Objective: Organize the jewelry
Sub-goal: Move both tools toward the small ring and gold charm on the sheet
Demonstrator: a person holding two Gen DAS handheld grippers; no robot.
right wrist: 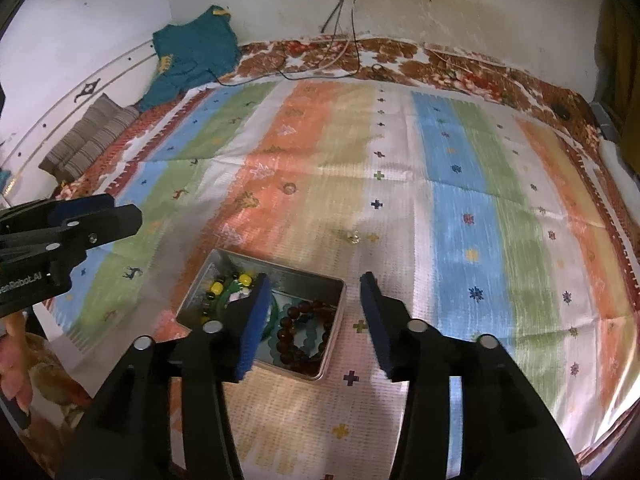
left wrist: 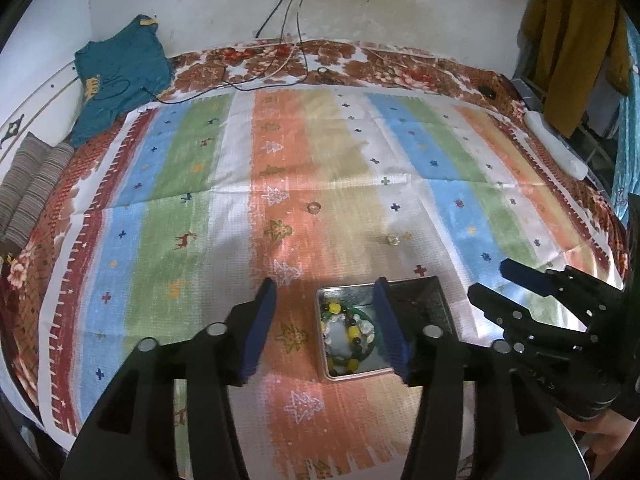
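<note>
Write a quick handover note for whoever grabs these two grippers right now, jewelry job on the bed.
Left gripper: open, empty, hovering over the metal tin.
Right gripper: open, empty, beside the tin's right edge.
Done: yellow-and-black bead bracelet, green bangle and dark red bead bracelet lie in the tin.
Left: a ring and a small clear piece lie loose on the striped cloth beyond the tin; both should probably go in.

Shiny metal tin (right wrist: pixel 334 322), glossy beaded bracelets (right wrist: pixel 304 336), matt woven striped cloth (right wrist: pixel 460 220).
</note>
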